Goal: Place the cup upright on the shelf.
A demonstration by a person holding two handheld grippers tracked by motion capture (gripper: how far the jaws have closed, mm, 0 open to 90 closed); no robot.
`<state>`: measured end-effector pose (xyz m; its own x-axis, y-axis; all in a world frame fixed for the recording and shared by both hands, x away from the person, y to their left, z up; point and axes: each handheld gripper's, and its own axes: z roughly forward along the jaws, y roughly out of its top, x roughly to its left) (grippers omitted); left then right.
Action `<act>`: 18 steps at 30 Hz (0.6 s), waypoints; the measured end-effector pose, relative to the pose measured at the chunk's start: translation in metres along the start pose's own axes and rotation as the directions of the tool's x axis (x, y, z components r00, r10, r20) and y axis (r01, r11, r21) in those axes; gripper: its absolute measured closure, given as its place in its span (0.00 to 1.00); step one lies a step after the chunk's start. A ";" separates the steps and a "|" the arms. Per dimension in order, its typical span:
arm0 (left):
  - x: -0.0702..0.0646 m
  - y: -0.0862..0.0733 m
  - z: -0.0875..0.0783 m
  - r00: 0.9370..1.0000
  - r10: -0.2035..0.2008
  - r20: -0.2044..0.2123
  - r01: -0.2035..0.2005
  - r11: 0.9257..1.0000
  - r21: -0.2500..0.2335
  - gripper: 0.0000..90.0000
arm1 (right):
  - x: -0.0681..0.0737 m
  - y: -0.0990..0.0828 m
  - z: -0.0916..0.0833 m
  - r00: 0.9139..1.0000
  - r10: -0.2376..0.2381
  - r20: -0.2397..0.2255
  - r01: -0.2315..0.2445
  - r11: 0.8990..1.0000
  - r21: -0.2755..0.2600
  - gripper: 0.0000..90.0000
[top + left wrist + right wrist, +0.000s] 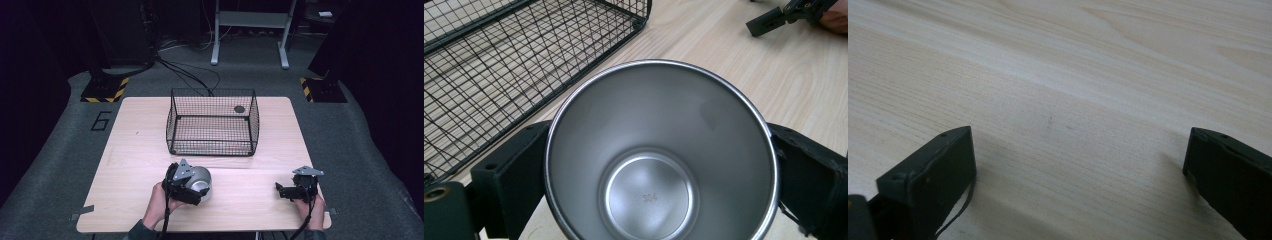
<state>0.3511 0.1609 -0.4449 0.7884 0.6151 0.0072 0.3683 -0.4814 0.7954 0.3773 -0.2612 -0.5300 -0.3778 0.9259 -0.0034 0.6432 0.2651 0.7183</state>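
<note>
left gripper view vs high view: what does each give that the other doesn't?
Left gripper view alone: the inside of the steel cup, bare down to a stamped mark on its bottom, with a black jaw at each side of its wall.

High view alone: the whole table, the person's hands, the floor and stands behind, a dark disc on the wire basket.

Both: cup, basket, wood tabletop, and the right gripper resting apart from the cup.
</note>
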 end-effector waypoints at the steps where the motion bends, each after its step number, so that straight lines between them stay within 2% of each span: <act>1: 0.001 0.000 -0.001 1.000 -0.002 0.004 0.002 1.000 0.002 0.07 | 0.000 0.000 0.000 1.000 0.000 0.000 0.000 1.000 0.000 0.00; 13: 0.015 0.010 -0.013 1.000 0.003 0.010 -0.003 1.000 -0.019 0.07 | 0.000 0.000 0.000 1.000 0.000 0.000 0.000 1.000 0.000 0.00; 16: 0.021 0.016 -0.019 1.000 0.014 -0.009 -0.014 0.999 -0.032 0.07 | 0.000 0.000 0.000 1.000 0.000 0.000 0.000 1.000 0.000 0.00; 18: 0.023 0.018 -0.020 1.000 0.020 -0.008 -0.021 0.999 -0.031 0.07 | 0.000 0.000 0.000 1.000 0.000 0.000 0.000 1.000 0.000 0.00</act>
<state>0.3653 0.1790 -0.4184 0.7920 0.6098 0.0282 0.3366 -0.4747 0.8132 0.3773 -0.2612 -0.5300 -0.3780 0.9258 -0.0031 0.6434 0.2651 0.7182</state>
